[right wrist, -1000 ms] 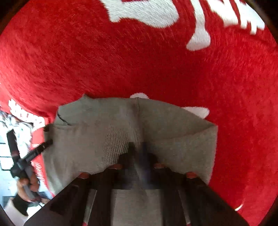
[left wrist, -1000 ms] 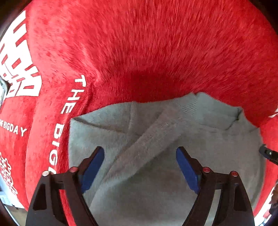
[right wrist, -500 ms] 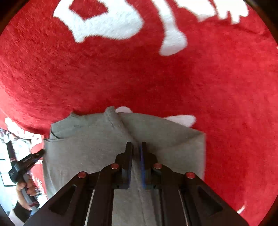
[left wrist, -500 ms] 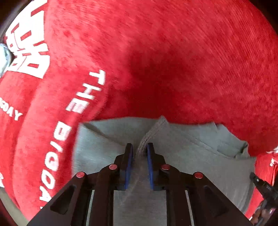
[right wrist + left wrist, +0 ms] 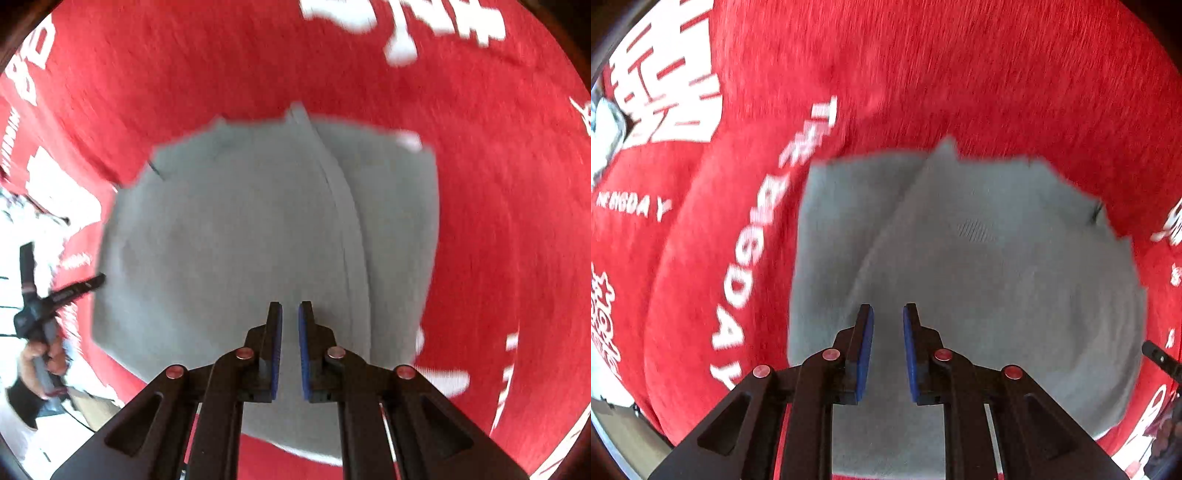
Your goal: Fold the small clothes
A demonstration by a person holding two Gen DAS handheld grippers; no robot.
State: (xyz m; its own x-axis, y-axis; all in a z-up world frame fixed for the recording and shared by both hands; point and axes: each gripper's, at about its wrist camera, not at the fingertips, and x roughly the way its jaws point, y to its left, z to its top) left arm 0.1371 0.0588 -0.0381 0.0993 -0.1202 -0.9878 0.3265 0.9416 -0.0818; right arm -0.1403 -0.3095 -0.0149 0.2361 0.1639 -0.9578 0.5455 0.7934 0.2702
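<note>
Hovering above a folded grey garment (image 5: pixel 979 266), the left gripper (image 5: pixel 888 314) is holding its blue pads slightly parted around nothing. The right gripper (image 5: pixel 290 306) is poised likewise, its narrow gap empty. The garment (image 5: pixel 240 240) is lying flat on a red blanket (image 5: pixel 923 74) printed with white lettering (image 5: pixel 750 251).

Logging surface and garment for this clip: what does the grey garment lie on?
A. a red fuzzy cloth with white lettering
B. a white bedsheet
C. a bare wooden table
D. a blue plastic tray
A: in both wrist views the grey garment is spread on a red fuzzy cloth printed with white lettering, which surrounds it on every visible side.
</note>
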